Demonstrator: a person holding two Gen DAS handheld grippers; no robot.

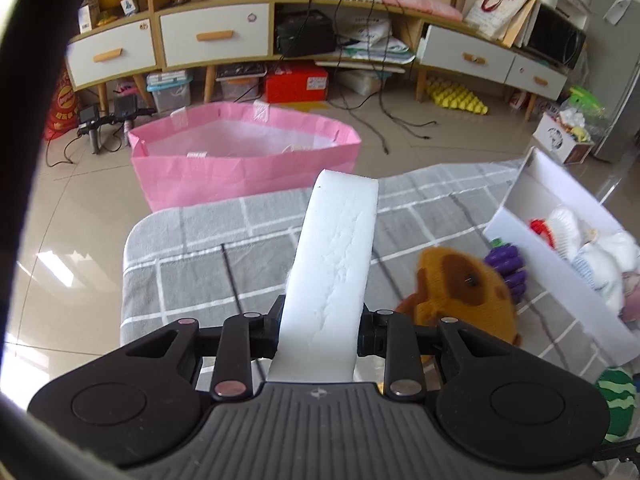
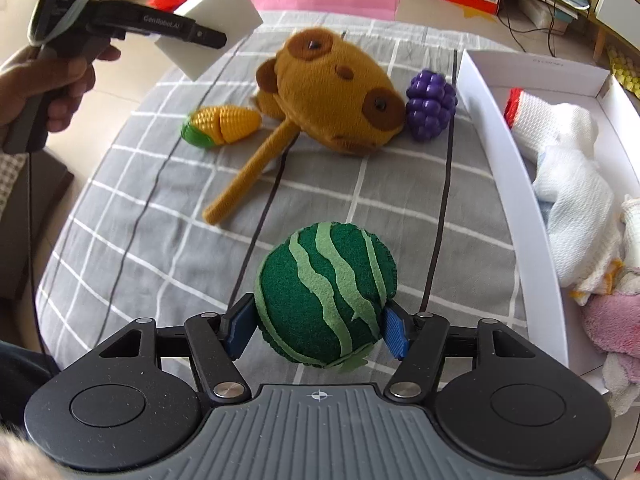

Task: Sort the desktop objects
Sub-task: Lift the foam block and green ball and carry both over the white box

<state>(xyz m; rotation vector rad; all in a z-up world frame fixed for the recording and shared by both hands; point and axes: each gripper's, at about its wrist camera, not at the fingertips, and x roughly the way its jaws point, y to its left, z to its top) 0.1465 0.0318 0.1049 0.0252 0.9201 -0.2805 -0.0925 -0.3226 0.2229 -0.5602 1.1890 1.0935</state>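
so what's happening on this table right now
A person is sorting things with two handheld grippers. The left gripper holds a white foam block up over the grey checked tablecloth. The right gripper has its jaws around a felt watermelon. A brown plush toy, toy corn and purple grapes lie loose beside a white box of cloths.

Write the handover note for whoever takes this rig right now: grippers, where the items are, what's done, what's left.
Left gripper: shut on a white foam block, held up above the table's left end, pink bag on the floor beyond.
Right gripper: shut on the felt watermelon, just above the grey checked cloth.
Still on the cloth: toy corn, brown plush, purple grapes touching the plush.
White box on the right holds towels and socks.
Done: cloth items boxed.
Left: place both held items, then the corn, plush and grapes; destinations not evident.
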